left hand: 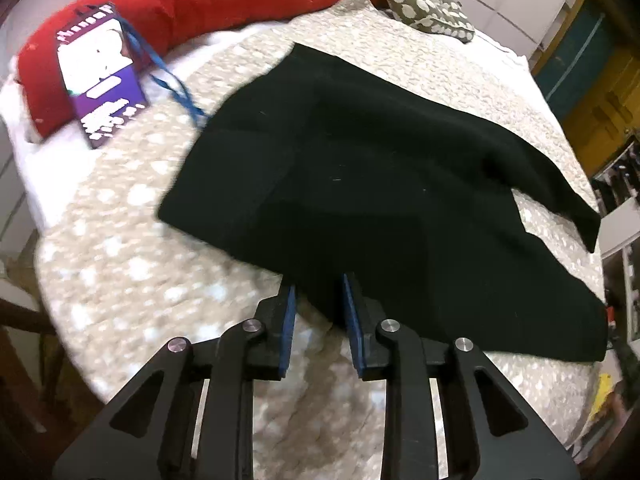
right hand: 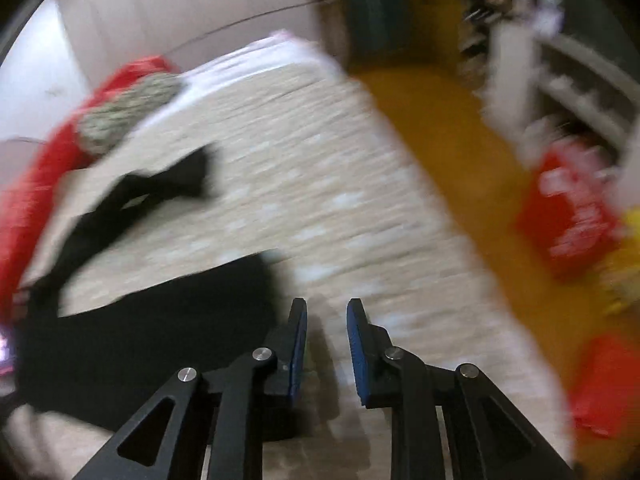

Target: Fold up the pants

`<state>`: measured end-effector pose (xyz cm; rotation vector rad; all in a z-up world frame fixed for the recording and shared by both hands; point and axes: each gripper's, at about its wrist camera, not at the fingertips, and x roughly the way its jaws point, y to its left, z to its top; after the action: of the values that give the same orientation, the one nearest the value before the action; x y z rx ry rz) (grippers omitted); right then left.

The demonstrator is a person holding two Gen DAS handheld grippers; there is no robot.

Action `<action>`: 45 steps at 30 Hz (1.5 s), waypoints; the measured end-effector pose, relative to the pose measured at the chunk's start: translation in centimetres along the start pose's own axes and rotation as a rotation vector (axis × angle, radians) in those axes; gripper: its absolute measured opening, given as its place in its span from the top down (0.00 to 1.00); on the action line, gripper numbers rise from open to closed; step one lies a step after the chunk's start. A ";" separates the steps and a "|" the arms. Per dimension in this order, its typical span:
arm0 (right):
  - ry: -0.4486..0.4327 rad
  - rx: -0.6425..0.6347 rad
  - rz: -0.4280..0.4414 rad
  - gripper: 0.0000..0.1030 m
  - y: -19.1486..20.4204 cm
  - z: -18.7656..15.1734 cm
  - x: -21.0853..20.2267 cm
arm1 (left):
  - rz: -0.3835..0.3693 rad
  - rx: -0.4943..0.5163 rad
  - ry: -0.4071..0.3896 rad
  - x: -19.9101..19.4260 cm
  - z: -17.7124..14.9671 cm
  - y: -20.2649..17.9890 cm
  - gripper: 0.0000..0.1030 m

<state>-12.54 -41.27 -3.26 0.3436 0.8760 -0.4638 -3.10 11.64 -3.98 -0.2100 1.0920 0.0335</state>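
Note:
Black pants [left hand: 360, 168] lie partly folded on the beige quilted bed [left hand: 120, 264]. One leg end reaches toward the right edge of the bed. My left gripper [left hand: 319, 286] is open, its blue-padded fingers on either side of the near edge of the pants. In the right wrist view, which is blurred, the pants [right hand: 152, 320] lie to the left. My right gripper [right hand: 327, 308] is open and empty over bare quilt, just right of the pants' corner.
A red bolster [left hand: 208, 0] and a spotted cushion [left hand: 424, 0] lie at the head of the bed. A purple tag with a blue lanyard [left hand: 100, 76] lies at the left. Yellow floor [right hand: 460, 152] and red bags [right hand: 572, 216] are right of the bed.

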 end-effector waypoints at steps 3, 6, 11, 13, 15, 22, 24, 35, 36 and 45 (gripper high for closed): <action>-0.076 -0.015 0.057 0.81 -0.7 1.4 -2.3 | 0.067 0.033 -0.046 -2.0 -0.3 0.0 0.77; -0.068 -0.107 0.275 0.79 2.8 2.0 -3.2 | 0.058 0.042 -0.071 -2.8 0.1 0.1 0.77; 0.055 -0.286 0.520 0.75 11.2 -1.0 -0.6 | 0.002 0.014 -0.069 -1.0 1.7 -0.3 0.71; 0.109 -0.372 0.526 0.75 13.8 -2.5 0.6 | -0.018 0.002 -0.044 0.9 2.5 -0.5 0.61; 0.158 -0.473 0.460 0.74 16.4 -3.3 2.5 | -0.011 -0.008 -0.028 2.3 3.3 -0.4 0.61; 0.053 -0.575 0.633 0.56 23.1 1.8 0.2 | -0.054 -0.008 -0.053 3.3 7.7 -1.2 0.61; -0.012 -0.651 0.635 0.56 26.8 3.3 0.7 | -0.056 -0.019 -0.044 4.2 9.5 -1.7 0.61; 0.150 -0.946 0.589 0.54 37.1 7.1 11.5 | 0.001 0.016 0.052 11.2 16.1 -3.6 0.61; 0.168 -0.953 0.595 0.54 37.1 7.0 12.1 | 0.004 0.019 0.053 11.2 16.2 -3.6 0.61; 0.026 -0.957 0.703 0.95 34.5 5.0 6.6 | 0.043 -0.056 -0.047 6.2 14.7 0.0 0.61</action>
<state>12.30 -16.02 -2.08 -0.2374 0.8453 0.6164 12.61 13.92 -2.97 -0.2346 1.0491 0.1074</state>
